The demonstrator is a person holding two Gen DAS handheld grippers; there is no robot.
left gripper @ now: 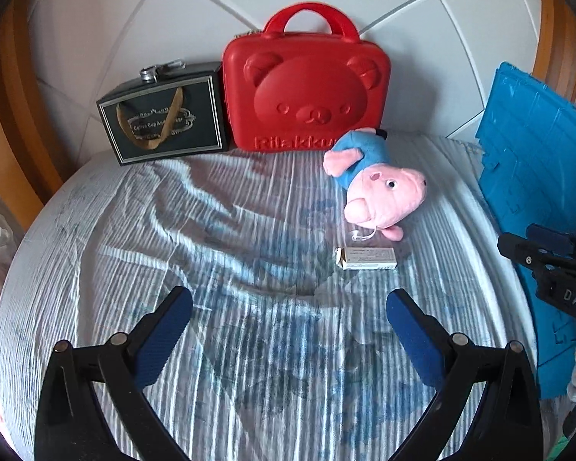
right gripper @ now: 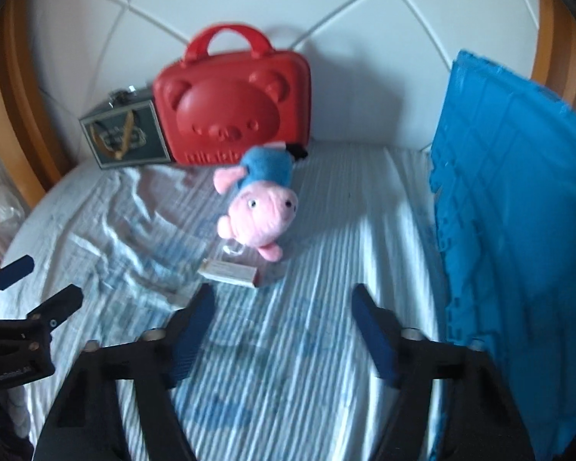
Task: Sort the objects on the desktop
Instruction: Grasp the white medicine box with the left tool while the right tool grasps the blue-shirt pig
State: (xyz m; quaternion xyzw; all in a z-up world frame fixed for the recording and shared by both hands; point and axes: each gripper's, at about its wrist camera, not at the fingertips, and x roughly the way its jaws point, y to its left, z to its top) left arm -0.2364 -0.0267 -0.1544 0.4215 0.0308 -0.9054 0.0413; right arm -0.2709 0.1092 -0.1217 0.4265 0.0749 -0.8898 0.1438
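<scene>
While the pink plush pig in a blue shirt (left gripper: 380, 188) and the small white cardboard box (left gripper: 366, 259) lie loose on the striped bed sheet (left gripper: 219, 345) beside the blue plastic crate (right gripper: 518, 211), both the left gripper (left gripper: 288, 326) and right gripper (right gripper: 284, 319) hover spread and empty, so sorting looks barely begun.

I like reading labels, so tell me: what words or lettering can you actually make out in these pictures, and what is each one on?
"Rilakku", cut off by the plush pig: raised letters on the red case.
"Cup": in the emblem on the dark gift bag; the rest is too blurred.
"DAS": on the right tool, at the picture's edge.
White lettering on the left tool: too blurred.
Print on the small white box: too small.
</scene>
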